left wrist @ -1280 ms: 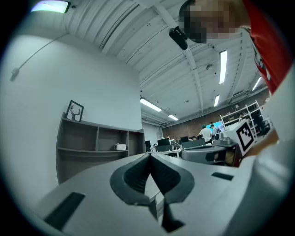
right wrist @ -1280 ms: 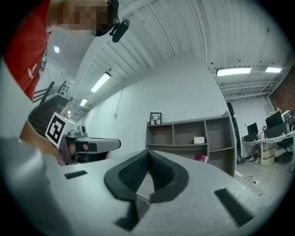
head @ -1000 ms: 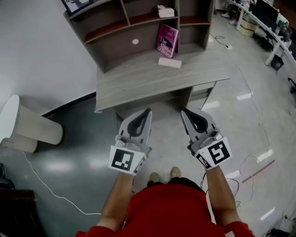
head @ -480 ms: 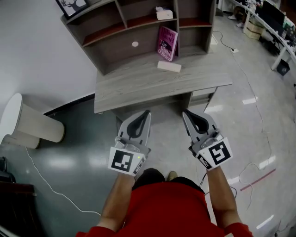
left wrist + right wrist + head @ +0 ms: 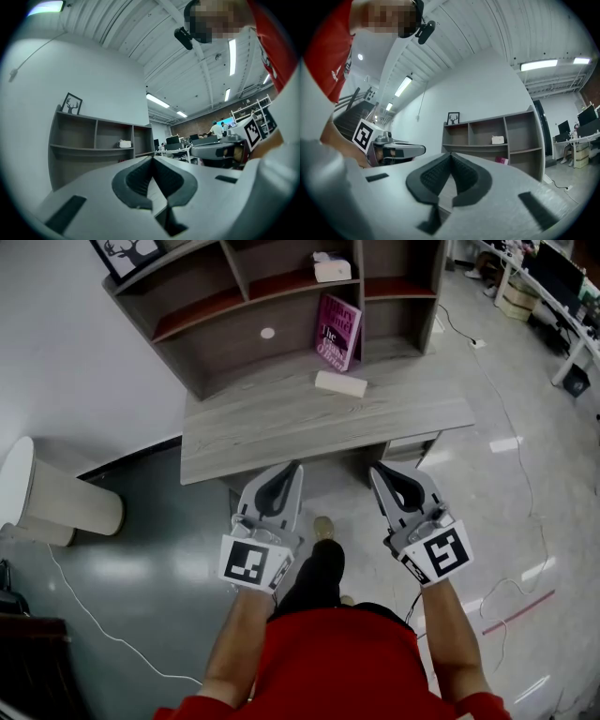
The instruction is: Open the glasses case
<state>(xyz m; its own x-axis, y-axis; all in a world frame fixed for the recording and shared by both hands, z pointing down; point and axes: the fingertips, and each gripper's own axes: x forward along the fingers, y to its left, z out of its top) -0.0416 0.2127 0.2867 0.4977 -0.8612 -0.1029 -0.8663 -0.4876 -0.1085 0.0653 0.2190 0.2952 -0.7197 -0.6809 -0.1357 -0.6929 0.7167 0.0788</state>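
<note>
A cream oblong case (image 5: 340, 383), which looks like the glasses case, lies closed on the grey wooden desk (image 5: 281, 427) in front of the shelf unit. In the head view my left gripper (image 5: 295, 465) and right gripper (image 5: 374, 466) hover side by side just short of the desk's near edge, well away from the case. Both are shut with nothing between their jaws. The left gripper view shows shut pads (image 5: 152, 158) against the shelf unit (image 5: 96, 140). In the right gripper view the right gripper (image 5: 451, 154) is also shut, with the case hidden behind it.
A pink book (image 5: 337, 331) leans in the shelf unit (image 5: 234, 324) on the desk. A small white box (image 5: 333, 268) sits on an upper shelf. A white bin (image 5: 56, 498) stands on the floor at left, with a cable nearby. Office desks stand at far right.
Both grippers have moved forward with the person toward the desk, whose near edge is closer now. A leg has stepped forward between the grippers. Both stay shut.
</note>
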